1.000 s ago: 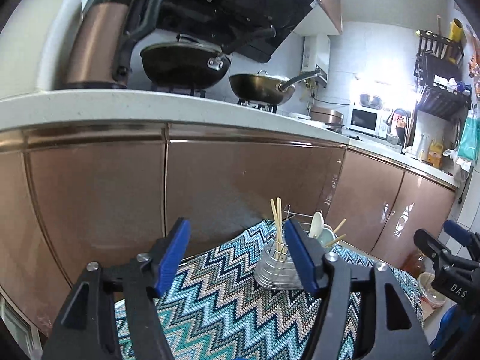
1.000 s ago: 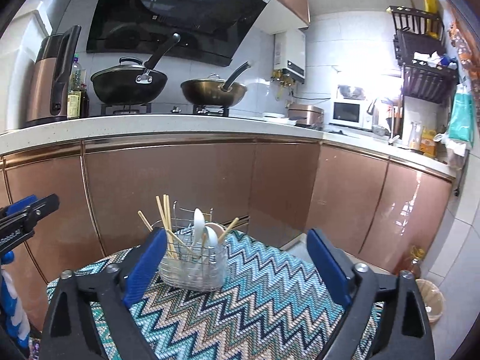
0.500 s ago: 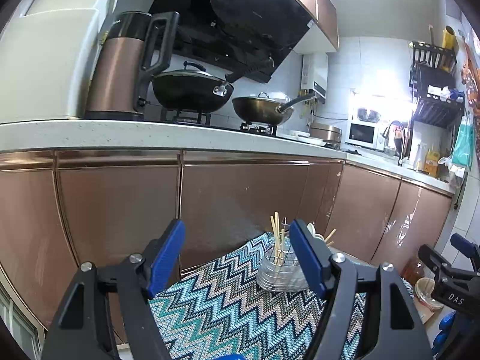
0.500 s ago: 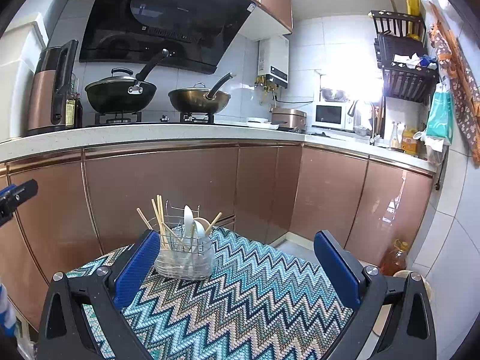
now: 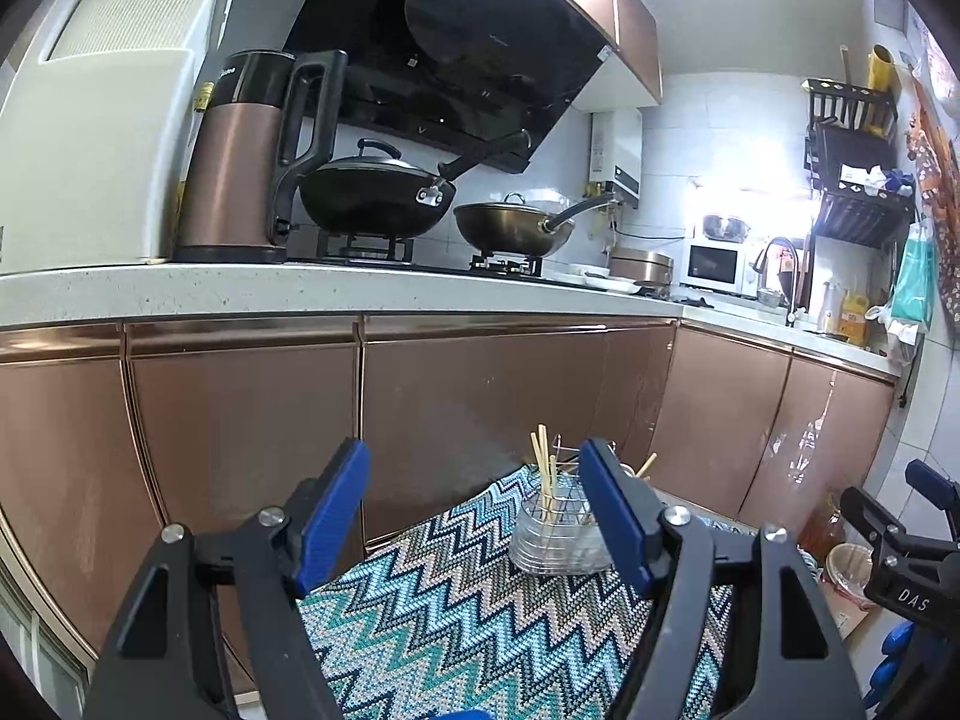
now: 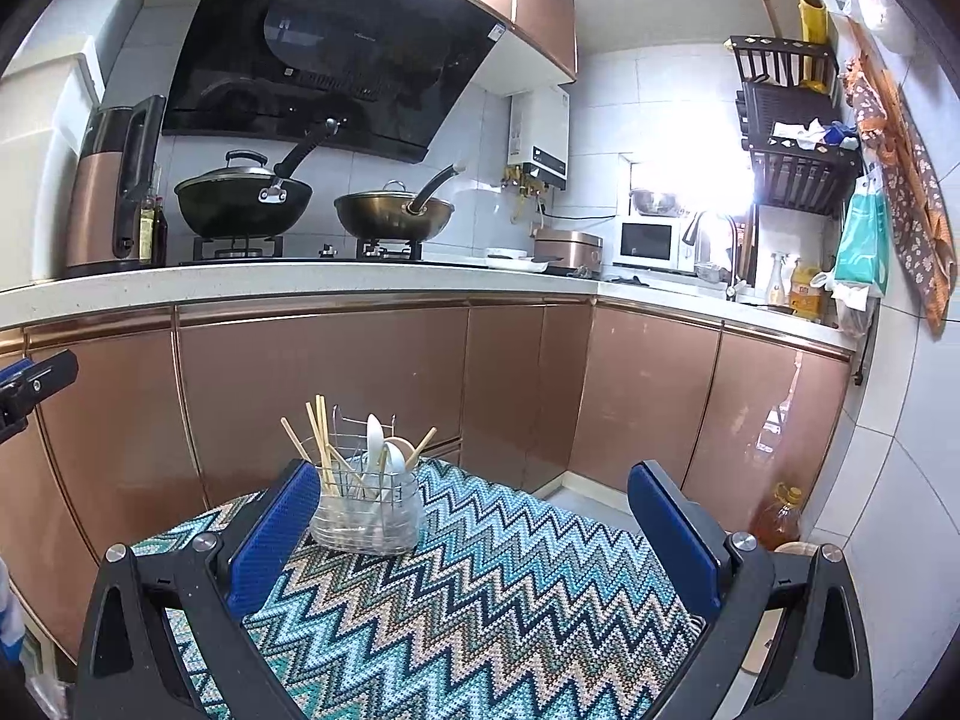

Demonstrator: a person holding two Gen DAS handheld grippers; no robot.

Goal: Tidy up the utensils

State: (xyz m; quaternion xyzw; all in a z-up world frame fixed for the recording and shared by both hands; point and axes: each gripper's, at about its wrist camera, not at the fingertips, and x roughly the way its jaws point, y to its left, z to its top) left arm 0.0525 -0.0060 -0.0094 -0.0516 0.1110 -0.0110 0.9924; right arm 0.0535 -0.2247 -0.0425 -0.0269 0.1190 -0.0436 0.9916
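Left wrist view: the left gripper [image 5: 474, 510] has its jaws spread wide with nothing between them, having just been opening; the utensil holder [image 5: 555, 534] stands on the zigzag cloth [image 5: 432, 612], beyond the gripper and partly hidden by its right finger; chopsticks [image 5: 543, 462] stand upright in the holder.

Right wrist view: the right gripper [image 6: 474, 531] is likewise parted and empty, short of the holder; the holder [image 6: 366, 516] sits toward the cloth's far left part; in it stand chopsticks [image 6: 321, 444] and white spoons [image 6: 381, 450]; no loose utensil shows on the cloth around the holder.

Judgement: sorting appears complete or nearly so; nothing visible is left to collect.
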